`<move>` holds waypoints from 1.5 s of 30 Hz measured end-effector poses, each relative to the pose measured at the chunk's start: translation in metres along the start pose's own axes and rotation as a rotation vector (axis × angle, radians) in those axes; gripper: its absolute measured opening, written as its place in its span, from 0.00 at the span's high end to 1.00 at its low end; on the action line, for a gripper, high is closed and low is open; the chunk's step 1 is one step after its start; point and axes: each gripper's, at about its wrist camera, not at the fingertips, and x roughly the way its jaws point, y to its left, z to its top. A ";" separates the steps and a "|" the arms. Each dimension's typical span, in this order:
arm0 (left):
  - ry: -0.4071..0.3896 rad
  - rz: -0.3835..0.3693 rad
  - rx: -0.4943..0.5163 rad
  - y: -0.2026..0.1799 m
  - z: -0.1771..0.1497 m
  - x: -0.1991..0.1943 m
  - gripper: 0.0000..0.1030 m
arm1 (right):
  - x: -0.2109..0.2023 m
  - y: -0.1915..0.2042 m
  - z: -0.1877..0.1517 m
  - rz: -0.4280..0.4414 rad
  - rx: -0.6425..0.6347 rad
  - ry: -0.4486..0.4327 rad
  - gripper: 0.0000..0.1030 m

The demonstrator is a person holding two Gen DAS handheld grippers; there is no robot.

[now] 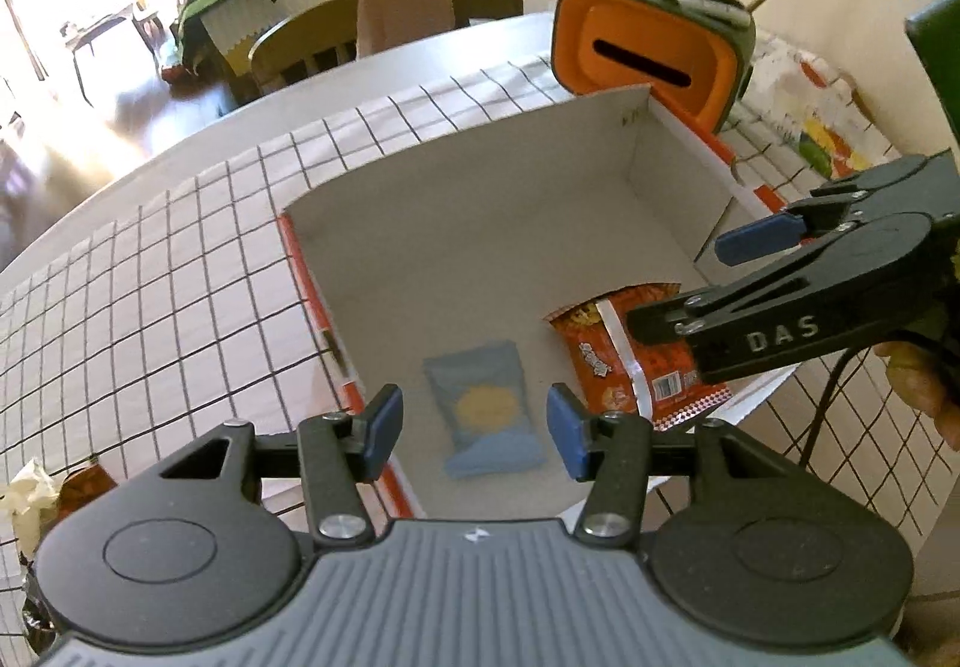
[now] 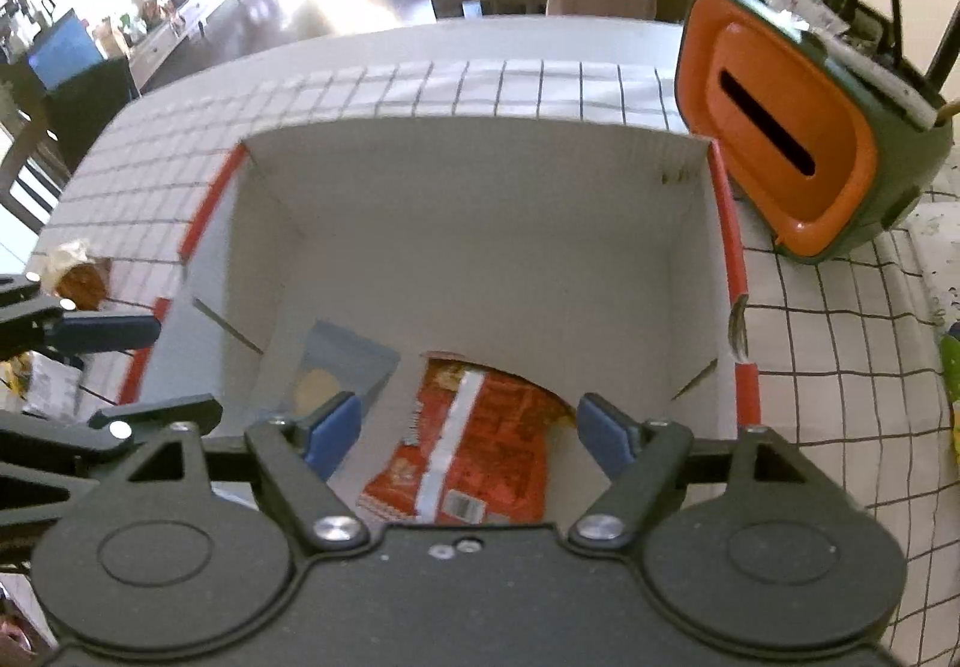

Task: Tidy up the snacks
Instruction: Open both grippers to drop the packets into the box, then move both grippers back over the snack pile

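An open white cardboard box [image 1: 480, 175] with red edges stands on the checked tablecloth; it also shows in the right wrist view [image 2: 468, 223]. Inside lie a blue snack packet [image 1: 486, 415] [image 2: 342, 367] and a red snack packet [image 1: 624, 361] [image 2: 480, 451]. My left gripper [image 1: 474, 427] is open and empty, above the blue packet. My right gripper [image 2: 471, 436] is open and empty, above the red packet; its fingers [image 1: 756, 241] show at the right of the left wrist view. The left gripper's fingers [image 2: 102, 334] show at the left of the right wrist view.
An orange and green container [image 1: 654, 55] [image 2: 792, 151] holding brushes stands behind the box's right corner. A brown wrapped item [image 2: 78, 271] [image 1: 78, 487] lies on the cloth left of the box. Colourful packets [image 1: 816, 127] lie at the right. Chairs stand beyond the table [image 1: 180, 151].
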 end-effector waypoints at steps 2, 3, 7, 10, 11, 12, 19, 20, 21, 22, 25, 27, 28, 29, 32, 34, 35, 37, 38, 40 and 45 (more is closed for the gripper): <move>-0.013 -0.004 -0.006 0.005 -0.004 -0.008 0.49 | -0.010 0.007 0.000 0.009 0.007 -0.020 0.22; -0.022 -0.005 -0.009 0.007 -0.005 -0.012 0.50 | -0.015 0.011 -0.001 0.014 0.008 -0.030 0.22; -0.058 -0.008 -0.018 0.017 -0.013 -0.029 0.49 | -0.032 0.027 -0.003 0.039 0.011 -0.073 0.20; -0.081 -0.013 -0.027 0.026 -0.021 -0.042 0.49 | -0.044 0.044 -0.005 0.059 0.001 -0.111 0.18; -0.088 -0.013 -0.033 0.029 -0.024 -0.046 0.48 | -0.048 0.049 -0.006 0.064 0.000 -0.123 0.18; -0.097 -0.011 -0.039 0.033 -0.027 -0.050 0.48 | -0.051 0.055 -0.005 0.069 -0.001 -0.137 0.18; -0.155 -0.009 -0.078 0.062 -0.051 -0.082 0.45 | -0.071 0.092 -0.012 0.118 -0.012 -0.240 0.10; -0.162 -0.006 -0.083 0.066 -0.055 -0.086 0.45 | -0.072 0.098 -0.013 0.126 -0.015 -0.252 0.10; -0.166 -0.003 -0.087 0.070 -0.059 -0.089 0.44 | -0.074 0.103 -0.014 0.133 -0.017 -0.261 0.10; -0.172 -0.004 -0.092 0.075 -0.064 -0.093 0.44 | -0.075 0.109 -0.015 0.138 -0.018 -0.270 0.09; -0.189 0.001 -0.103 0.088 -0.076 -0.104 0.42 | -0.076 0.126 -0.019 0.164 -0.018 -0.293 0.06; -0.202 0.011 -0.103 0.094 -0.084 -0.109 0.40 | -0.076 0.138 -0.022 0.178 -0.015 -0.299 0.04; -0.209 0.016 -0.102 0.099 -0.089 -0.112 0.39 | -0.075 0.142 -0.023 0.186 -0.015 -0.303 0.03; -0.215 0.019 -0.100 0.103 -0.093 -0.115 0.38 | -0.074 0.149 -0.024 0.196 -0.016 -0.305 0.02; -0.230 0.033 -0.096 0.116 -0.106 -0.123 0.37 | -0.071 0.166 -0.025 0.213 -0.024 -0.316 0.01; -0.236 0.035 -0.101 0.127 -0.114 -0.127 0.35 | -0.070 0.177 -0.027 0.218 -0.027 -0.320 0.00; -0.239 0.036 -0.104 0.132 -0.118 -0.129 0.33 | -0.067 0.182 -0.027 0.223 -0.029 -0.319 0.00; -0.246 0.040 -0.114 0.145 -0.126 -0.132 0.28 | -0.063 0.191 -0.029 0.229 -0.031 -0.314 0.00; -0.249 0.041 -0.118 0.151 -0.131 -0.134 0.26 | -0.060 0.196 -0.029 0.227 -0.034 -0.309 0.00; -0.254 0.044 -0.126 0.163 -0.140 -0.136 0.23 | -0.057 0.206 -0.033 0.224 -0.035 -0.301 0.00; -0.256 0.062 -0.126 0.197 -0.160 -0.140 0.16 | -0.042 0.226 -0.038 0.211 -0.034 -0.264 0.00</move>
